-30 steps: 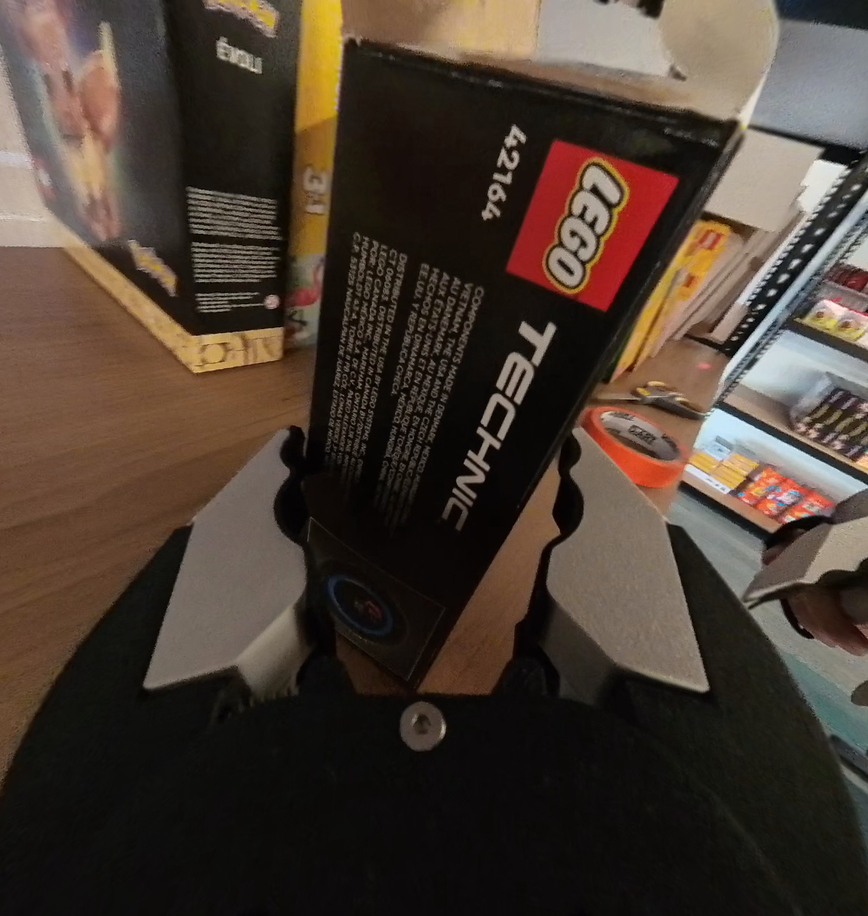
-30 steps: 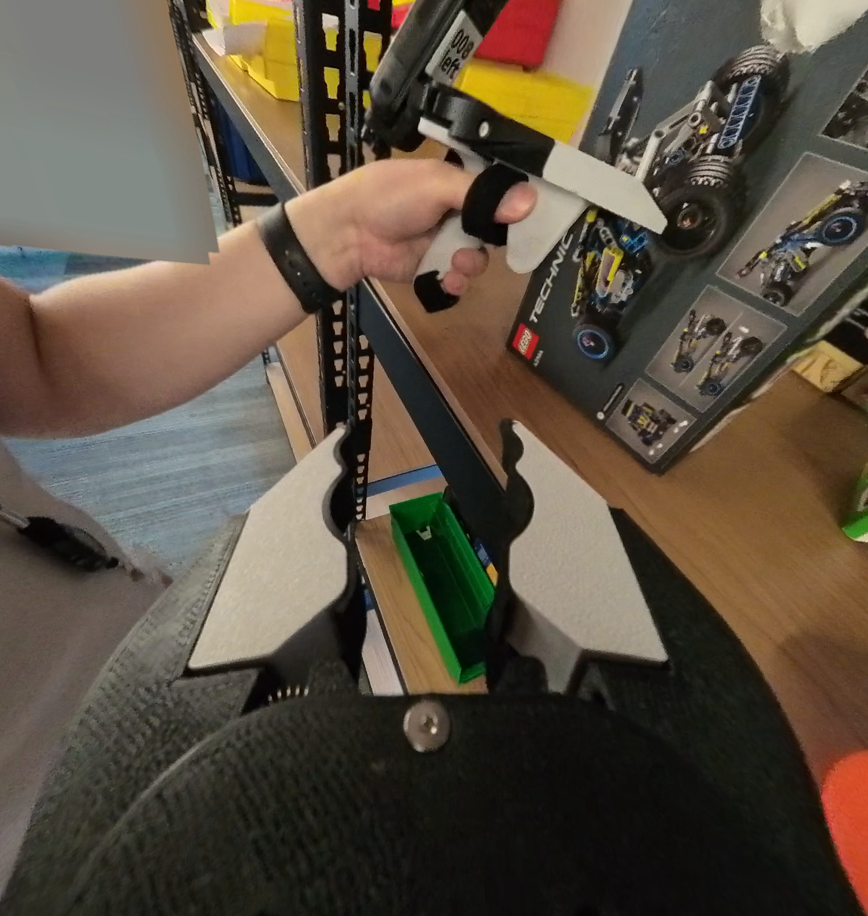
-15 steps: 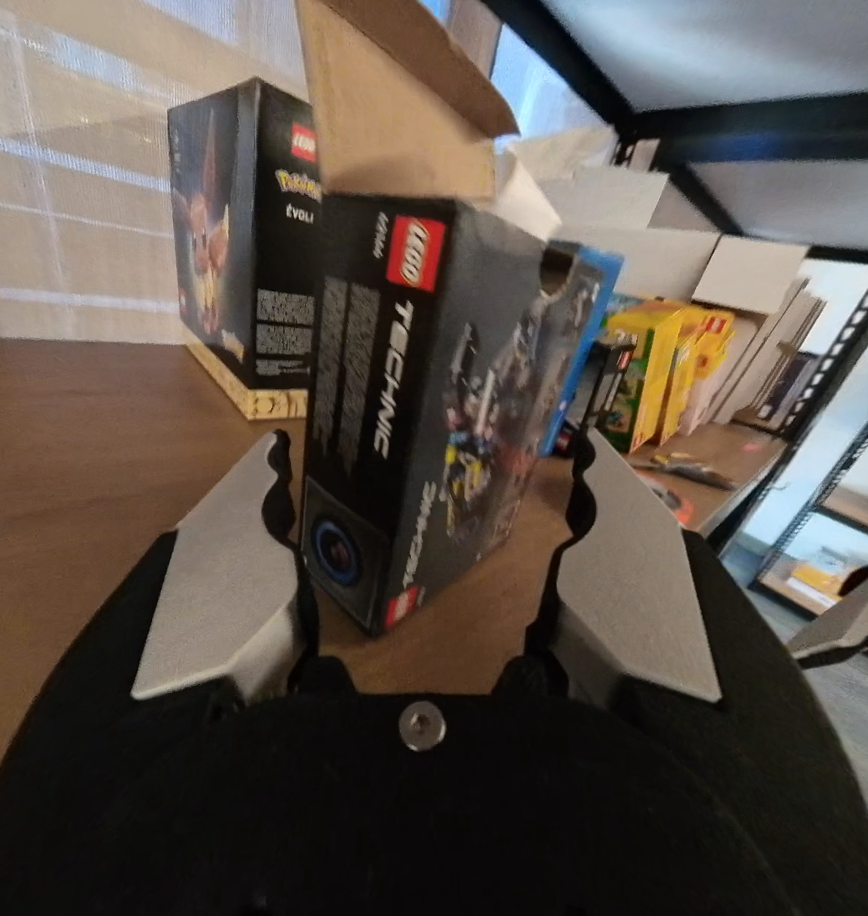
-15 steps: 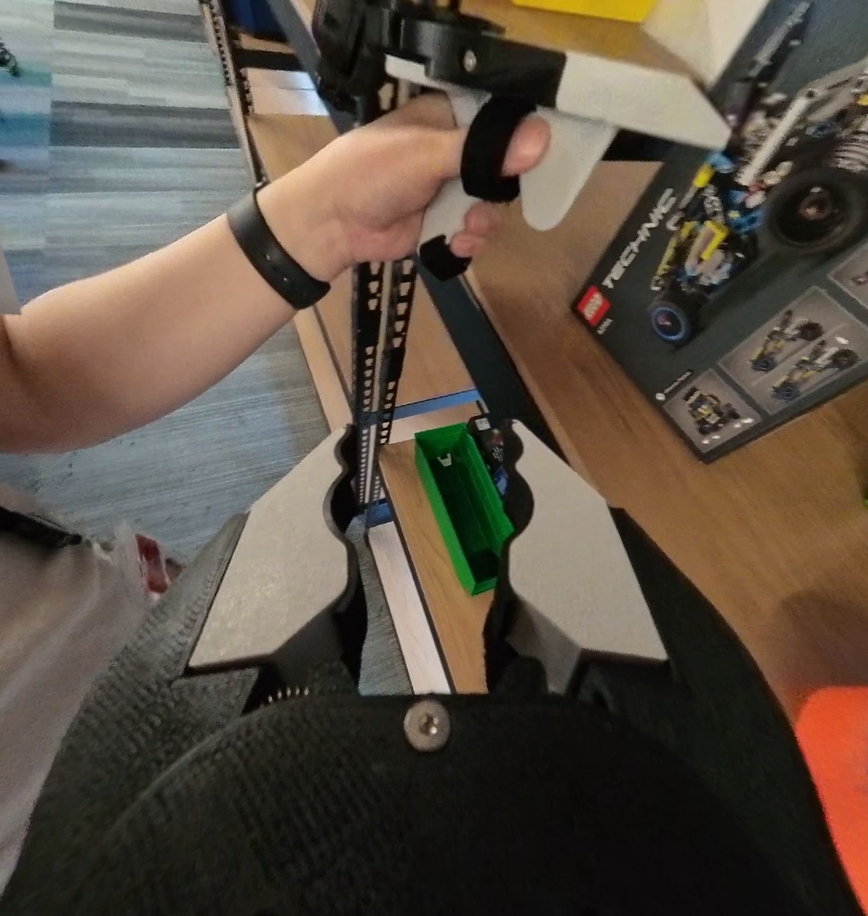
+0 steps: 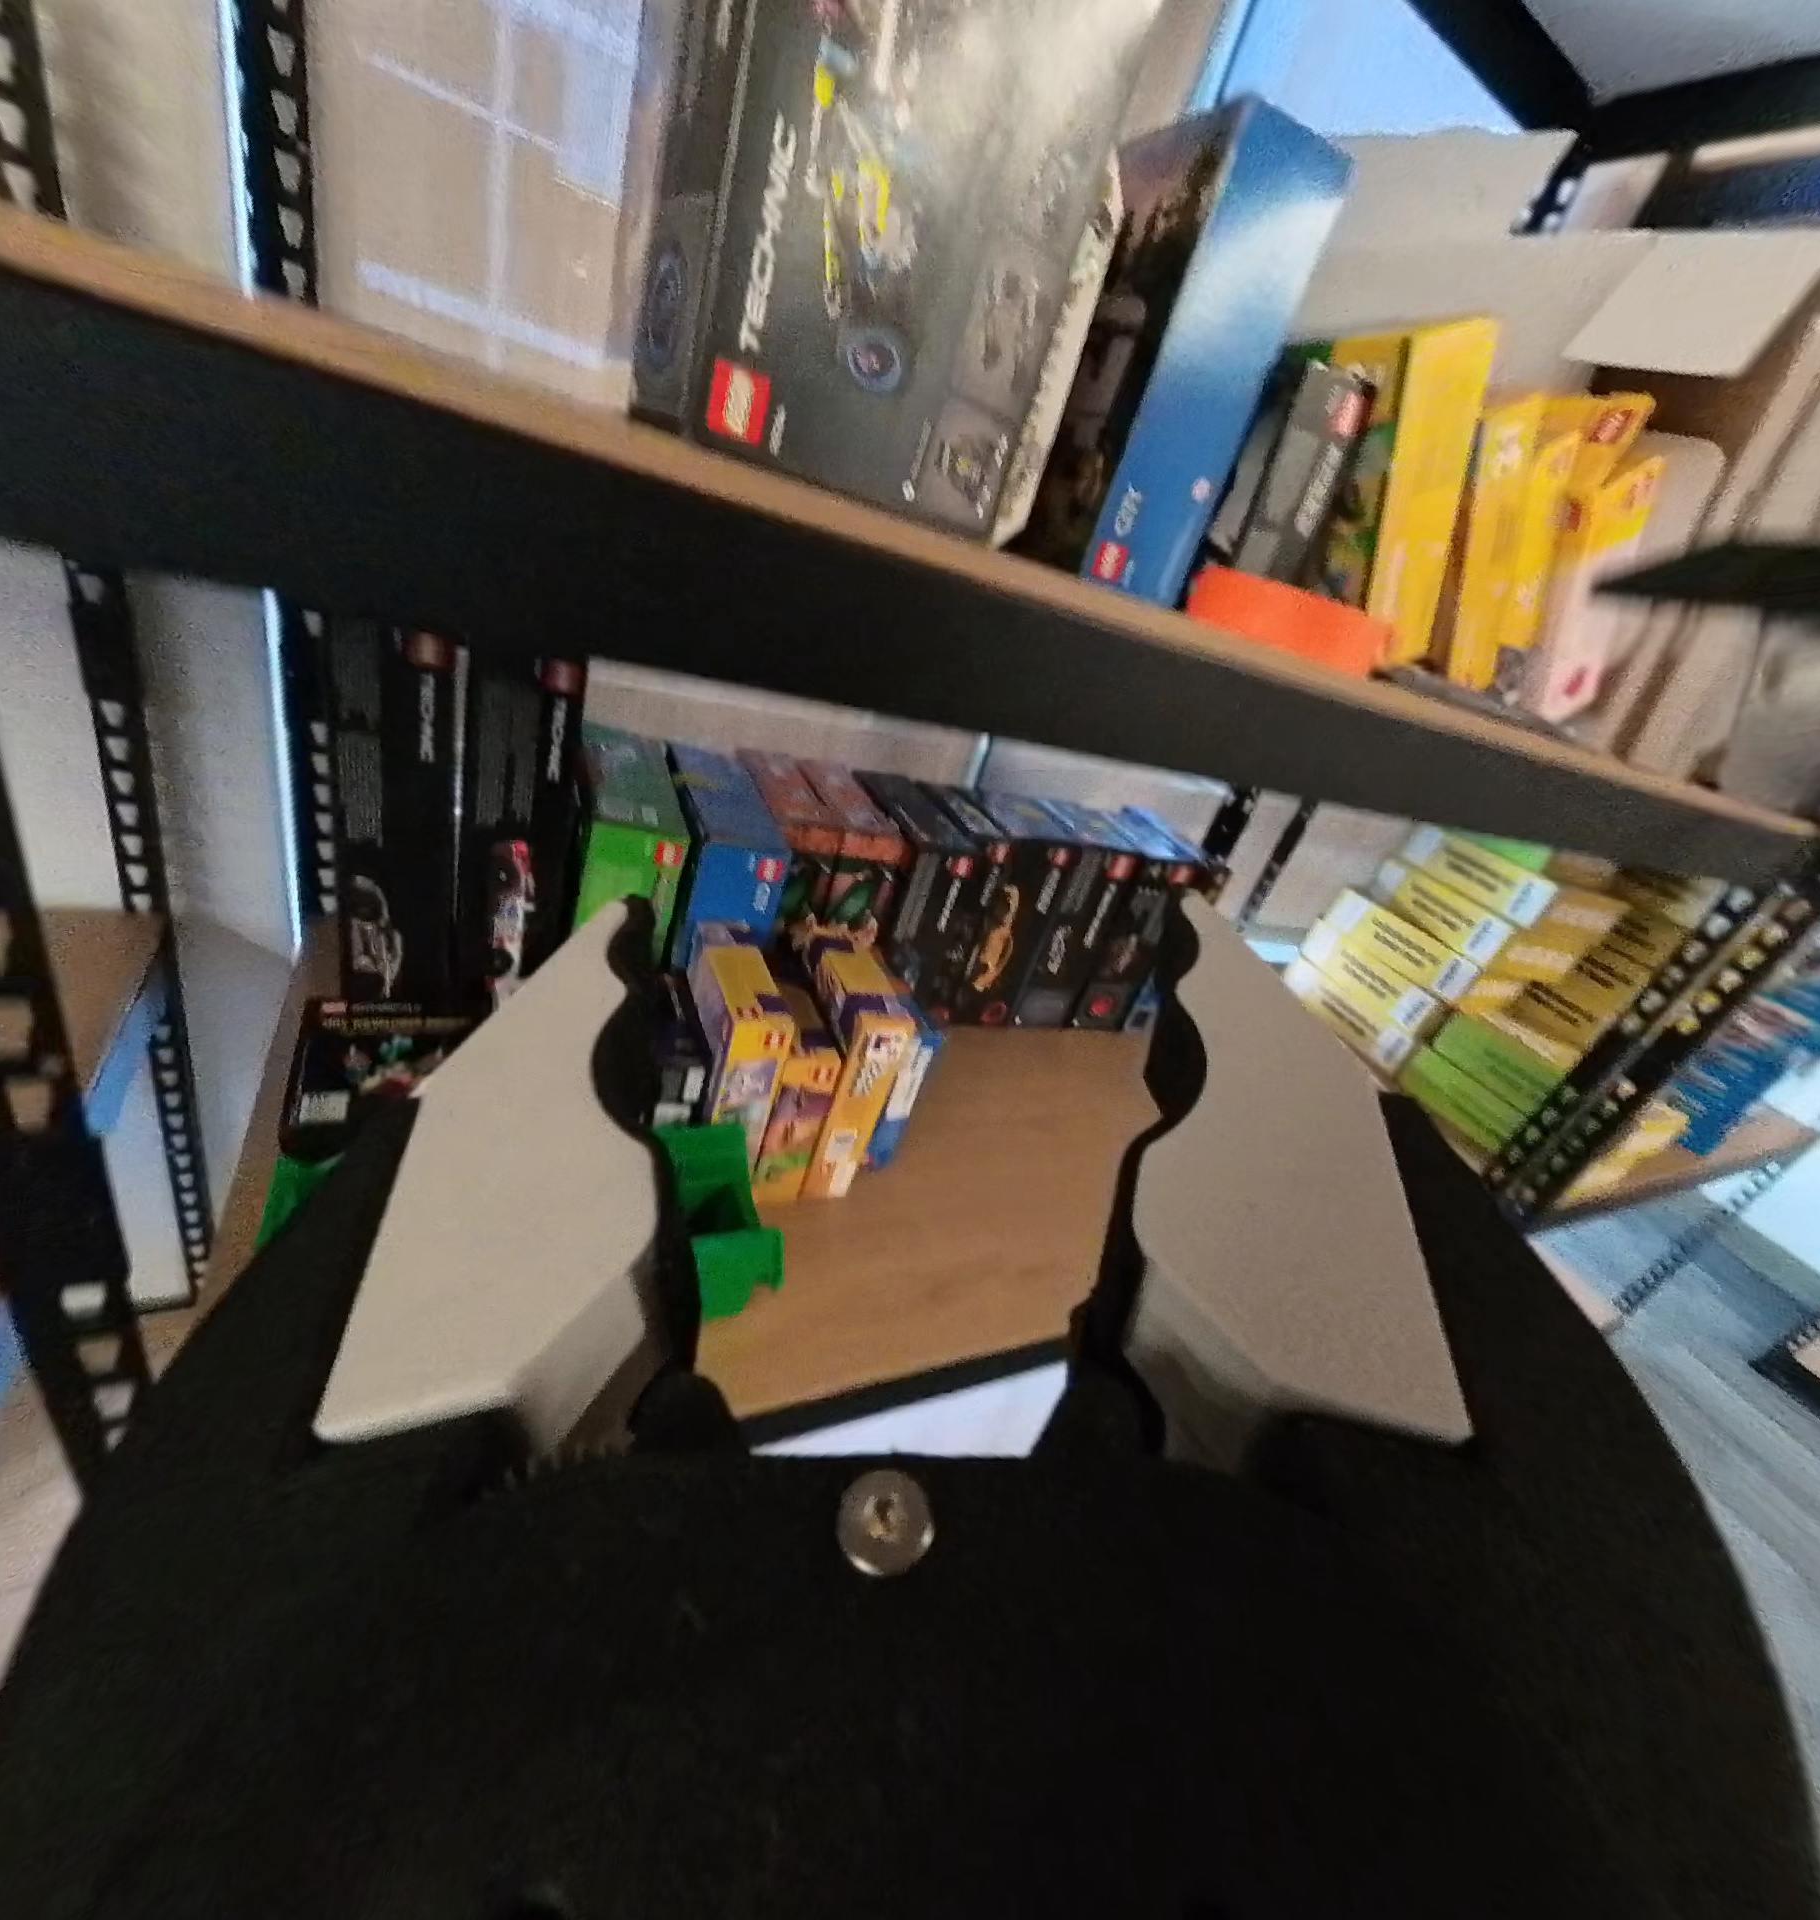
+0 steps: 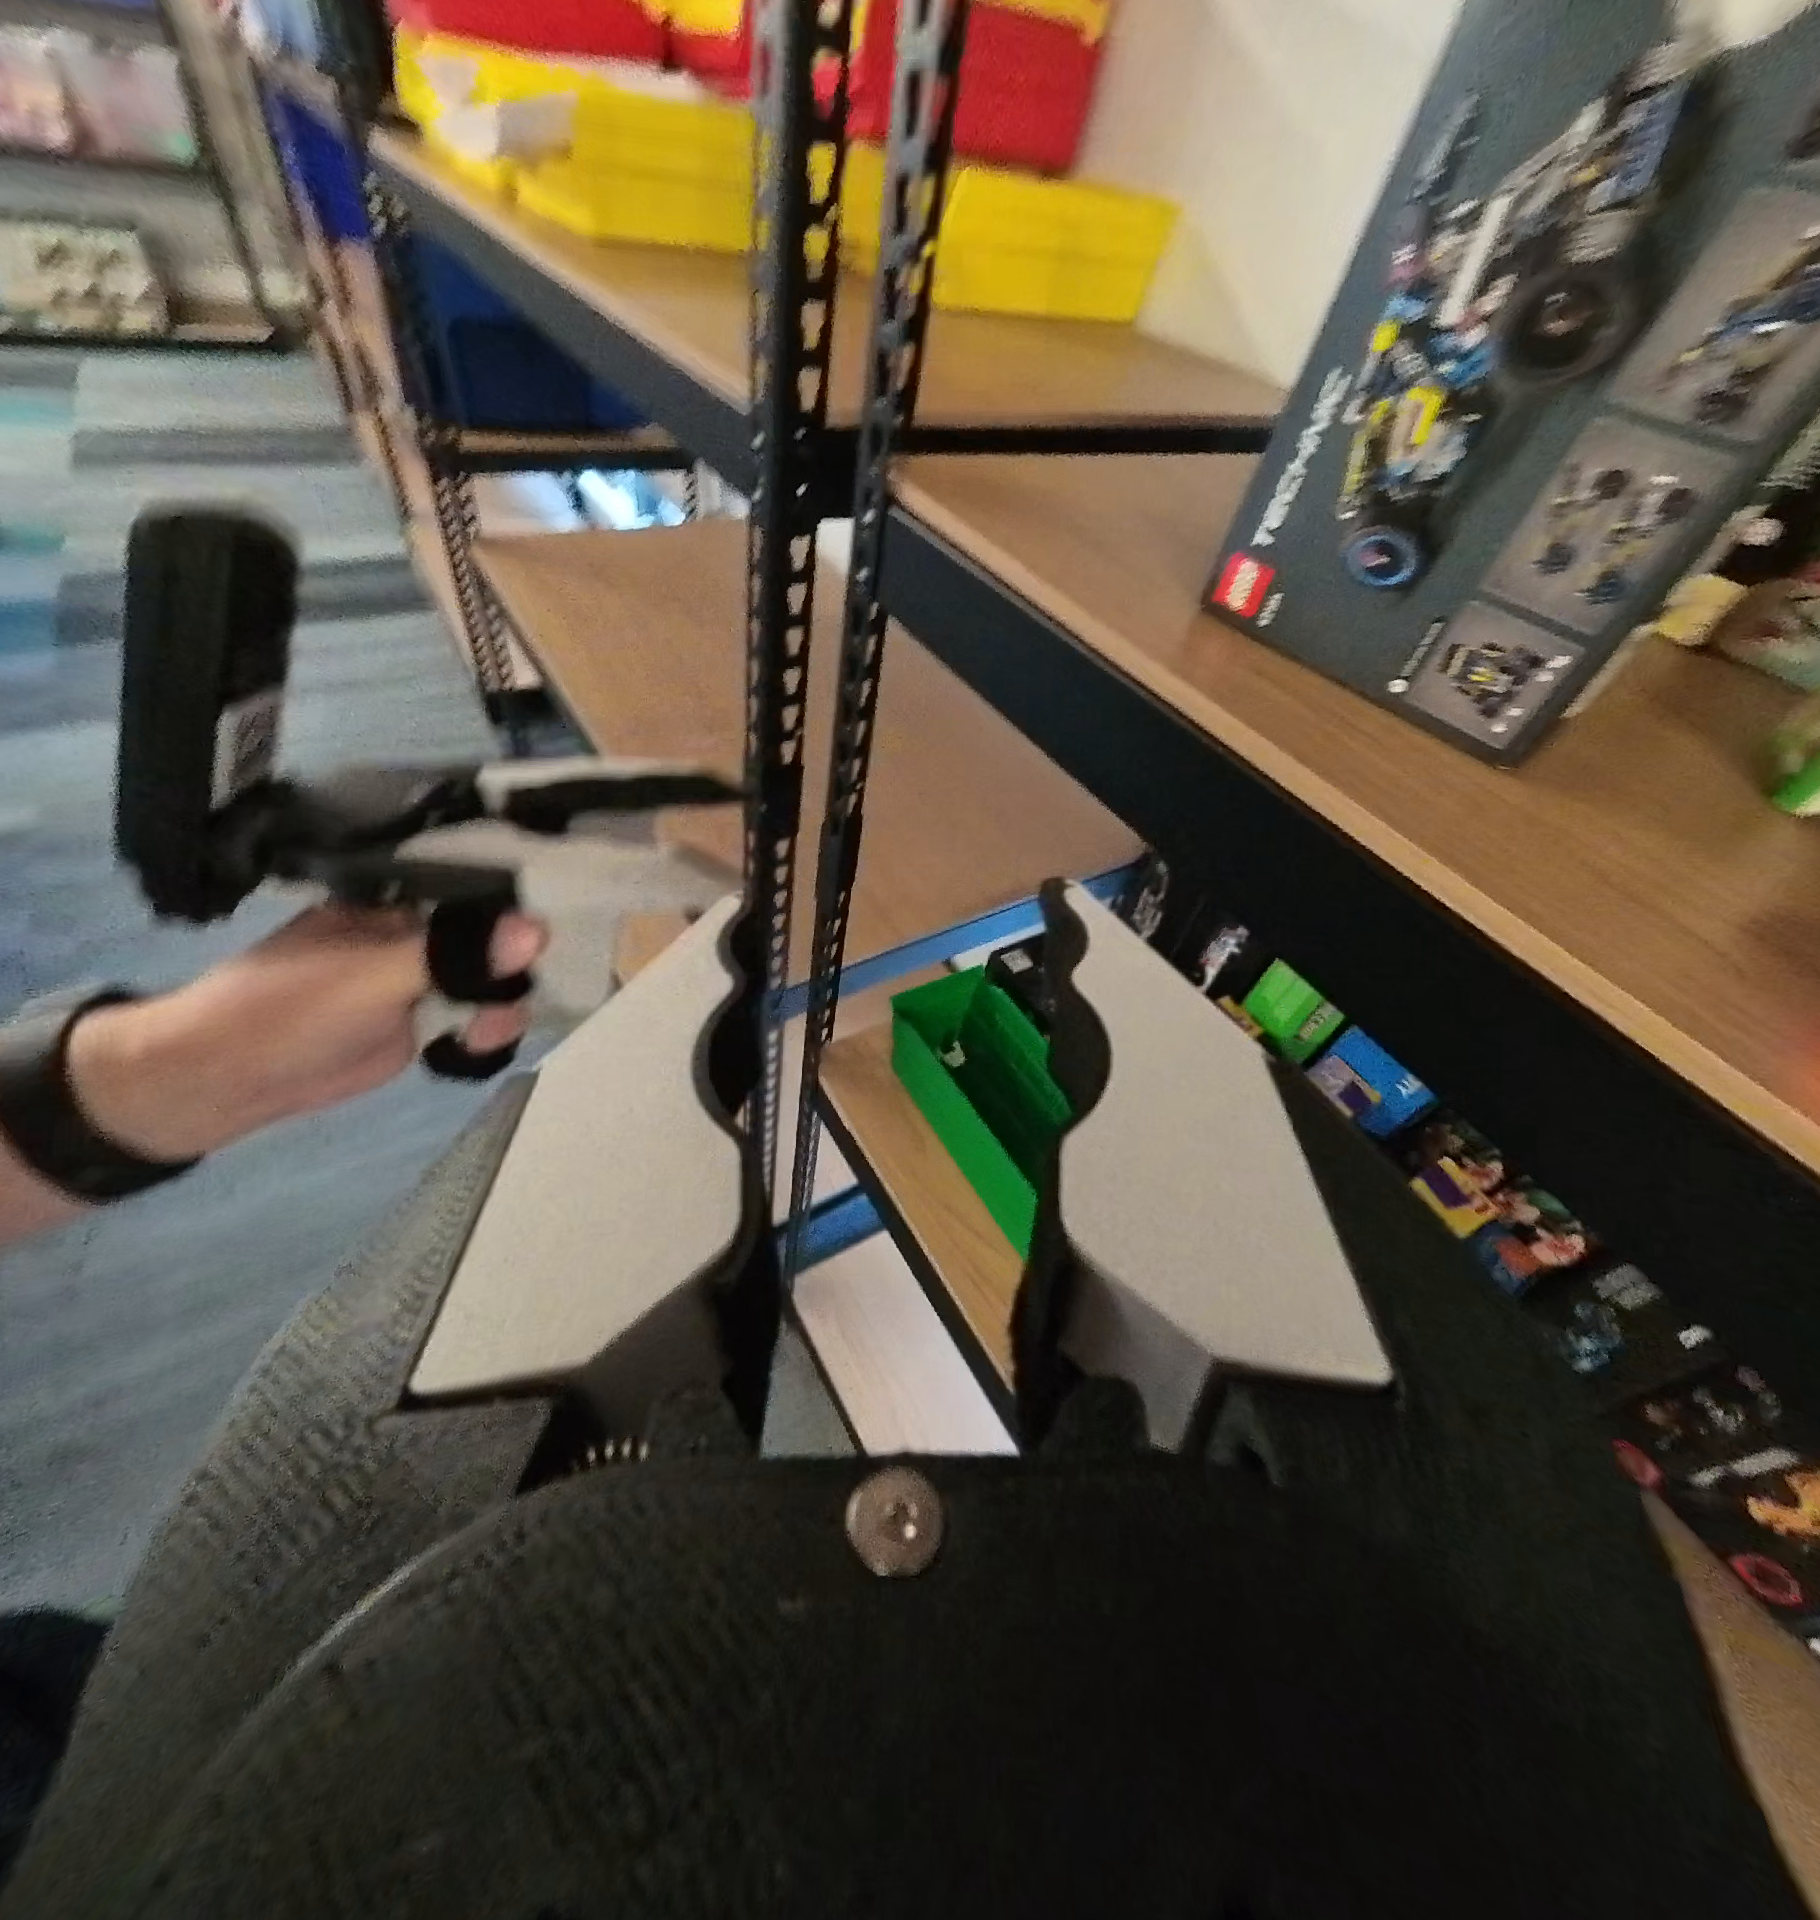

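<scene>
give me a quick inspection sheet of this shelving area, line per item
surface: wooden upper shelf and lower shelf, black metal frame
job's things: dark vehicle box upright on the upper shelf; small boxes on the lower shelf
clutter: orange tape roll, green bin
grippers: left gripper open, empty, facing the lower shelf; right gripper open, empty, by a shelf upright
cables: nothing seen
surroundings: more racks of boxes, yellow bins, carpeted floor
</scene>
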